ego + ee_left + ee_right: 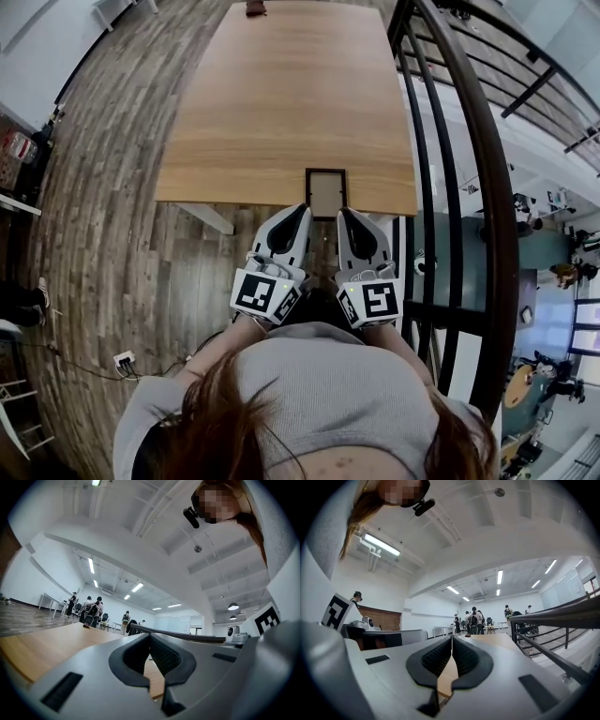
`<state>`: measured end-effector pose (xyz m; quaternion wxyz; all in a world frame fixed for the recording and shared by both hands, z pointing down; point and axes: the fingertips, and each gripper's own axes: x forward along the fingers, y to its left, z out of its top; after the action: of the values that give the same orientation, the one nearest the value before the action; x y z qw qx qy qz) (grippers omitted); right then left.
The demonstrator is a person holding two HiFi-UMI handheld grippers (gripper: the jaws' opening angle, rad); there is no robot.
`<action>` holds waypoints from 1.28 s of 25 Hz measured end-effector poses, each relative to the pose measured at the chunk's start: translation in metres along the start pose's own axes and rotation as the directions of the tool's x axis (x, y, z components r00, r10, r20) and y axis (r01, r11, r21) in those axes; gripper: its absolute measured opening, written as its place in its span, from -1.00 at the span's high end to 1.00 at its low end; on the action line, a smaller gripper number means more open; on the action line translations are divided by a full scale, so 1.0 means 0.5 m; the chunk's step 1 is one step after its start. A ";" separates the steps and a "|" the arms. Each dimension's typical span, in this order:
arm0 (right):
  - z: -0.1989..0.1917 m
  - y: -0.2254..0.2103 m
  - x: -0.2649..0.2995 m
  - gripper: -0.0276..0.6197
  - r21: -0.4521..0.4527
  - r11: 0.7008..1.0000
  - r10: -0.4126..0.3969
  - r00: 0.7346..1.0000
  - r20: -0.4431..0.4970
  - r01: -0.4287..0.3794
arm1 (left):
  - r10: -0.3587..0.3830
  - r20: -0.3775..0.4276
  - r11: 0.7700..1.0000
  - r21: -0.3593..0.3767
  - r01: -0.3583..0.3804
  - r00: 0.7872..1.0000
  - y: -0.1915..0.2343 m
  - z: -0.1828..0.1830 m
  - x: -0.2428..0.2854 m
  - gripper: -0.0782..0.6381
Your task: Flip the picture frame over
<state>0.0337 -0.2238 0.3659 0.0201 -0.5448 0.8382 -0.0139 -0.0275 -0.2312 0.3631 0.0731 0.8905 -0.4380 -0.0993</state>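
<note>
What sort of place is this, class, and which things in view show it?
Probably an open-plan office or lab, upper level: a long wooden table, a black railing above a lower floor, strip lights over distant people.

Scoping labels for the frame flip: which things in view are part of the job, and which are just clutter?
Job: picture frame at the table's near edge; table under it; left claw and right claw, both shut, empty.
Lying about: small brown object at the table's far end; power strip on the floor; railing beside the table.
</note>
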 end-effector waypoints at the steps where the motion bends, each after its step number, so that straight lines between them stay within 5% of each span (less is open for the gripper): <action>1: -0.010 -0.009 0.003 0.86 0.035 0.999 0.001 1.000 -0.013 -0.001 | 0.012 -0.002 1.000 -0.006 -0.012 1.000 0.005 -0.004 0.003 0.77; 5: -0.098 -0.039 0.007 0.86 0.299 0.953 0.064 0.996 -0.059 -0.044 | 0.047 -0.037 0.998 -0.039 -0.049 0.998 0.015 -0.041 0.006 0.76; 8: -0.180 -0.050 0.004 0.86 0.533 0.841 0.140 0.989 -0.044 -0.096 | 0.055 -0.064 0.997 -0.056 -0.059 0.996 0.017 -0.067 0.005 0.77; 11: -0.277 -0.065 0.000 0.86 0.768 0.639 0.141 0.987 -0.074 -0.034 | 0.075 -0.085 0.995 -0.064 -0.080 0.994 0.032 -0.088 -0.002 0.76; 13: -0.341 -0.086 -0.012 0.86 0.892 0.449 0.087 0.992 -0.093 0.044 | 0.089 -0.096 0.993 -0.064 -0.095 0.991 0.042 -0.100 -0.009 0.76; 15: -0.379 -0.097 -0.019 0.68 0.970 0.240 0.046 0.998 -0.049 0.036 | 0.097 -0.107 0.992 -0.065 -0.104 0.990 0.047 -0.112 -0.015 0.77; 16: -0.388 -0.097 -0.018 0.58 0.985 0.175 0.042 0.999 -0.013 0.006 | 0.099 -0.115 0.992 -0.065 -0.107 0.988 0.048 -0.117 -0.019 0.77; 17: -0.397 -0.097 -0.015 0.55 0.989 0.147 0.045 0.999 0.007 -0.013 | 0.101 -0.124 0.992 -0.065 -0.110 0.987 0.049 -0.122 -0.022 0.77; 19: -0.430 -0.101 -0.008 0.49 0.990 0.142 0.045 0.999 -0.015 0.008 | 0.103 -0.137 0.992 -0.063 -0.112 0.985 0.049 -0.128 -0.027 0.77; 22: -0.467 -0.114 0.013 0.35 0.994 0.095 0.005 0.998 -0.055 0.054 | 0.092 -0.148 0.993 -0.056 -0.101 0.985 0.044 -0.129 -0.031 0.76; 25: -0.479 -0.116 0.039 0.31 0.992 0.104 -0.002 0.998 -0.066 0.066 | 0.086 -0.157 0.994 -0.049 -0.094 0.984 0.041 -0.129 -0.037 0.77; 29: -0.505 -0.107 0.072 0.32 0.996 0.041 0.018 0.997 -0.081 0.081 | 0.096 -0.163 0.994 -0.040 -0.104 0.982 0.044 -0.127 -0.048 0.77; 32: -0.521 -0.097 0.095 0.32 0.994 0.032 0.070 0.992 -0.104 0.102 | 0.104 -0.160 0.993 -0.034 -0.110 0.982 0.049 -0.121 -0.050 0.77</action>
<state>0.0461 -0.2866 0.6276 0.3412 -0.3844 0.5855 -0.6269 -0.0464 -0.2236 0.4301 0.1318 0.8689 -0.4758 -0.0337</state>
